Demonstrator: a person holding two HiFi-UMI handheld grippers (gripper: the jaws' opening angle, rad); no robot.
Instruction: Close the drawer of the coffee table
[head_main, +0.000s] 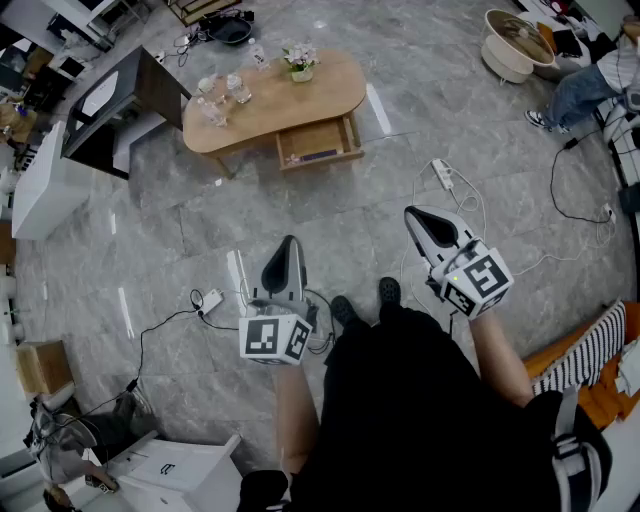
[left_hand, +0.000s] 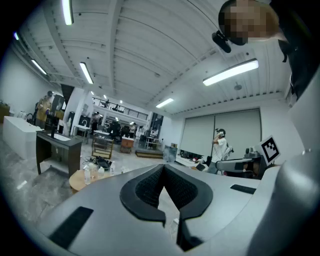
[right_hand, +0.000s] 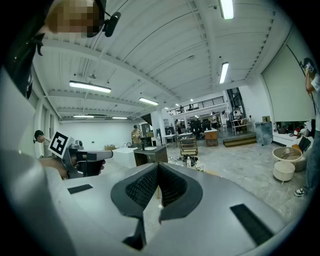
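The oval wooden coffee table (head_main: 330, 85) stands well ahead of me on the grey tiled floor. Its drawer (head_main: 318, 143) is pulled out toward me, with something dark lying inside. Bottles, glasses (head_main: 222, 95) and a small flower pot (head_main: 300, 62) stand on the tabletop. My left gripper (head_main: 290, 244) and right gripper (head_main: 416, 216) are held in the air near my body, far short of the table. Both are shut with nothing between their jaws. In the left gripper view the table (left_hand: 80, 179) shows low at the left, beyond the shut left gripper (left_hand: 163, 168). The right gripper (right_hand: 158, 167) points level across the room.
A power strip (head_main: 442, 175) and cables trail over the floor between me and the table. A dark desk (head_main: 125, 95) and a white cabinet (head_main: 40, 190) stand at the left. At the far right are a round basin (head_main: 510, 45) and a person's legs (head_main: 575, 95).
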